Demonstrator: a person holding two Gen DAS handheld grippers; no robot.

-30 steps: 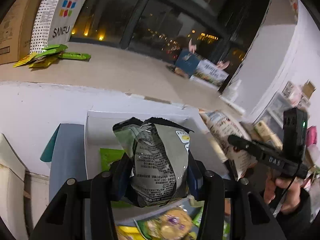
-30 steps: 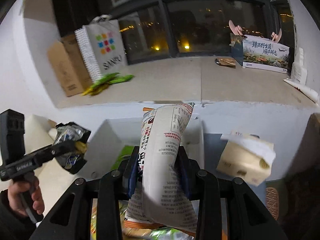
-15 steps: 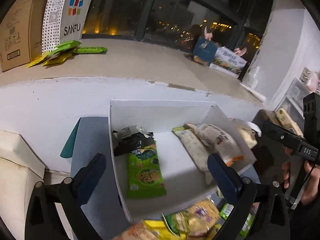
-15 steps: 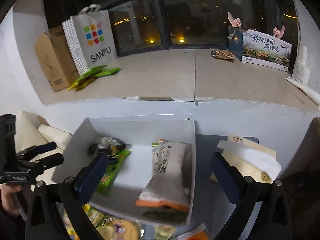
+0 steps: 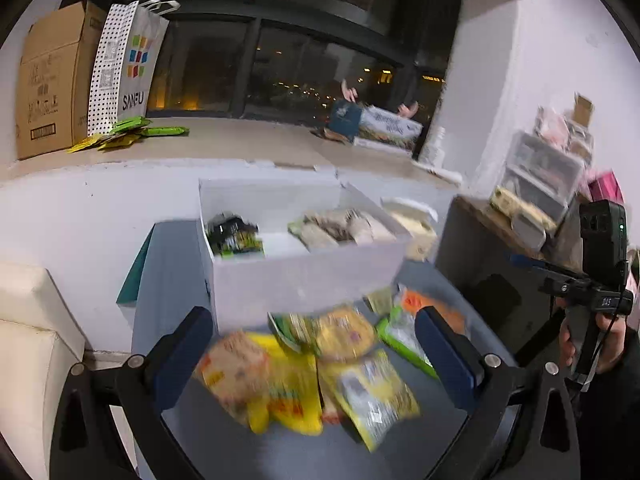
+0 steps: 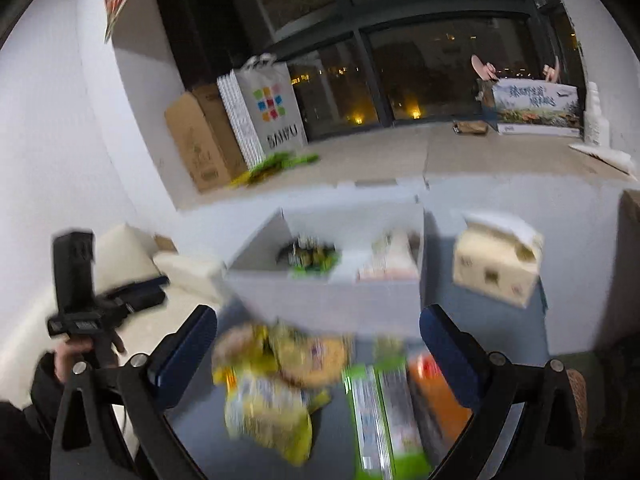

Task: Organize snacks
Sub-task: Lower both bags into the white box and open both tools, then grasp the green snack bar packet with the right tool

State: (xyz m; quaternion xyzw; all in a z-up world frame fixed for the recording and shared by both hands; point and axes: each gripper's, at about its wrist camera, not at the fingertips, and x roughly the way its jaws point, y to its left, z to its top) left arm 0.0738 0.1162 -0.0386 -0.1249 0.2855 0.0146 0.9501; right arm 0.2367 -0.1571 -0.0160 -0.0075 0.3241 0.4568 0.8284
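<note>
A white box (image 5: 304, 280) stands on the grey table and holds a dark and green snack bag (image 5: 234, 236) at its left and pale snack bags (image 5: 344, 230) at its right. A blurred pile of yellow and green snack bags (image 5: 312, 368) lies on the table in front of the box. My left gripper (image 5: 314, 344) is open and empty above the pile. In the right wrist view my right gripper (image 6: 318, 344) is open and empty above the same pile (image 6: 276, 380), with the box (image 6: 332, 280) behind it.
A tissue box (image 6: 496, 264) sits right of the white box. A cream seat (image 5: 28, 344) is at the left. A cardboard box (image 5: 48, 80), a SANFU bag (image 5: 132, 68) and green packets (image 5: 128, 132) lie on the window ledge. Storage drawers (image 5: 540, 176) stand at the right.
Both grippers let go of their snack bags into the white box, opened, then pulled back and down toward the pile on the table.
</note>
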